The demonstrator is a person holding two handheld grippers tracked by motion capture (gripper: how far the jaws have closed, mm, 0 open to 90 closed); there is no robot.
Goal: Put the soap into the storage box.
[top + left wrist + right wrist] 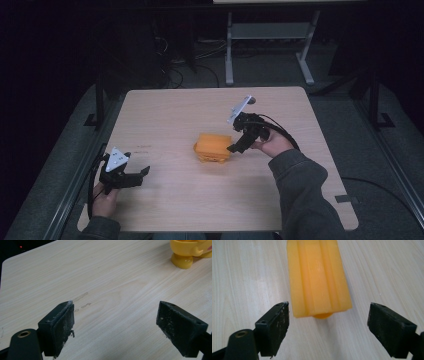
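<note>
An orange block-shaped toy with small yellow feet sits near the middle of the wooden table. My right gripper hovers just to its right, tilted down, jaws open and apart from it. In the right gripper view the orange toy lies ahead of the open right gripper, its near end level with the fingertips. My left gripper rests open at the table's front left, holding nothing. The left gripper view shows the open left gripper over bare wood, with the toy's yellow foot at top right.
Faint pencil marks streak the wood ahead of the left gripper. Beyond the table's far edge stand a white desk frame and loose cables on a dark floor. A metal rail runs along the right side.
</note>
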